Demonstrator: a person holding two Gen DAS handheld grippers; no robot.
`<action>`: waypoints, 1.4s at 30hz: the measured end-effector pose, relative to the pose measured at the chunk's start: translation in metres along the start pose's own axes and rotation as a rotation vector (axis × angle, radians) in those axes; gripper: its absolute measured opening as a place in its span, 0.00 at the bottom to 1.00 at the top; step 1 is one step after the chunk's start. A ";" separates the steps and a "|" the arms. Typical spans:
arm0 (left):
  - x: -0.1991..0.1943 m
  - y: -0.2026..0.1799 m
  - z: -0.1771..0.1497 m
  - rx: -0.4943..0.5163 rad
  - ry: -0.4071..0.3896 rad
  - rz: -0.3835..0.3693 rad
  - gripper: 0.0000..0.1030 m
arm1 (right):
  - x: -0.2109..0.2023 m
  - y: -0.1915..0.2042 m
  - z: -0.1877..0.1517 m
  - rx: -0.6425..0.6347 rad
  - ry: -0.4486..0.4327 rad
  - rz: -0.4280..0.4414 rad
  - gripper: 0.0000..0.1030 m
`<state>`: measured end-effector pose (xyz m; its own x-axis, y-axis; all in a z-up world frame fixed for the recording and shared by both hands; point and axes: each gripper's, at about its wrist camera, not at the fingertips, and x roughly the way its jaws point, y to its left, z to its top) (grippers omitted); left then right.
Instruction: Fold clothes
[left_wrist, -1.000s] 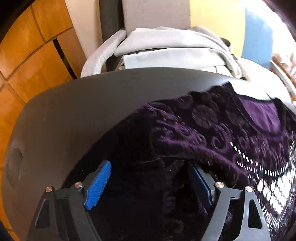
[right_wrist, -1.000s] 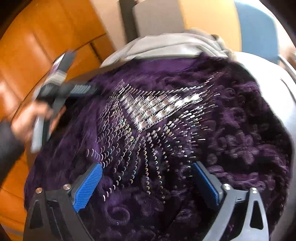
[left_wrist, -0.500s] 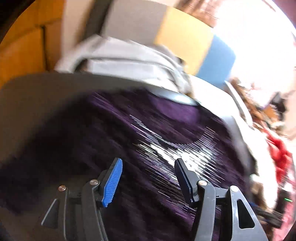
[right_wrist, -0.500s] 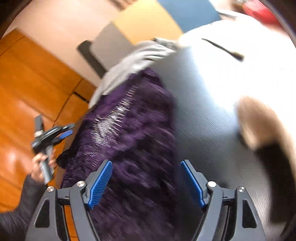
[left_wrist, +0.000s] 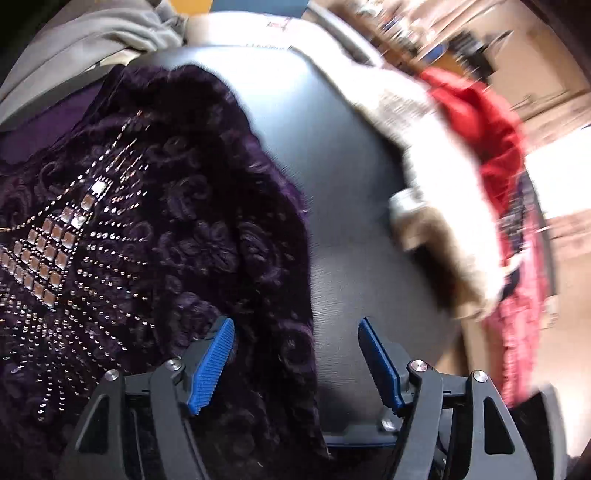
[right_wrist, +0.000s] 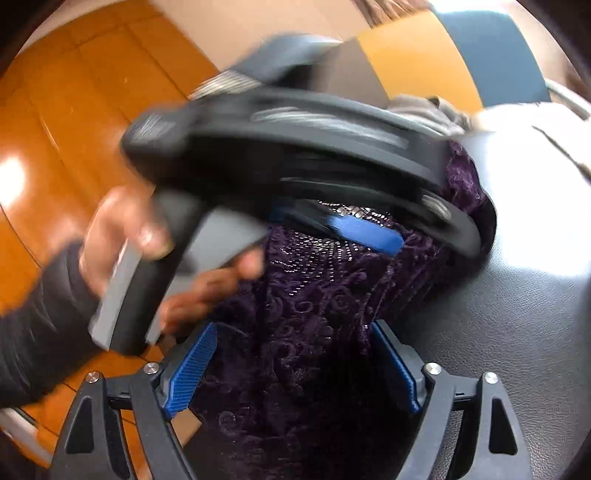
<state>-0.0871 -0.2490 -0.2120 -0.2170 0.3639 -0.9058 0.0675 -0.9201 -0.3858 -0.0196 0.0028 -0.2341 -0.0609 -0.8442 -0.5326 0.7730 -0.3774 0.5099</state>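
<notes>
A: Where's the garment?

B: Purple top (left_wrist: 155, 229) on the dark table (left_wrist: 354, 221), studded front up, one side edge running between my left claw (left_wrist: 297, 363), jaws apart, nothing pinched. Right claw (right_wrist: 295, 369) straddles bunched cloth, also apart.

A: Progress?

B: Looks narrowed, maybe partly folded; can't settle it. Pile of clothes (left_wrist: 476, 122) waits beyond, so more seems left

motion blur smears the left hand-held gripper (right_wrist: 369, 236) and red cloth (left_wrist: 476, 122).
</notes>
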 end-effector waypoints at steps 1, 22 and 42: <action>0.001 0.002 -0.001 -0.002 0.008 0.012 0.68 | 0.001 0.000 -0.002 0.002 0.002 -0.002 0.84; -0.091 0.149 -0.114 -0.388 -0.335 -0.185 0.08 | 0.001 -0.081 0.019 0.281 0.045 -0.198 0.75; -0.076 0.208 -0.178 -0.517 -0.427 -0.257 0.28 | 0.158 0.062 0.048 -0.399 0.343 -0.324 0.08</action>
<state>0.1165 -0.4426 -0.2544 -0.6432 0.3740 -0.6681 0.3925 -0.5882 -0.7071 -0.0113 -0.1724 -0.2542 -0.1764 -0.5151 -0.8388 0.9301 -0.3663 0.0293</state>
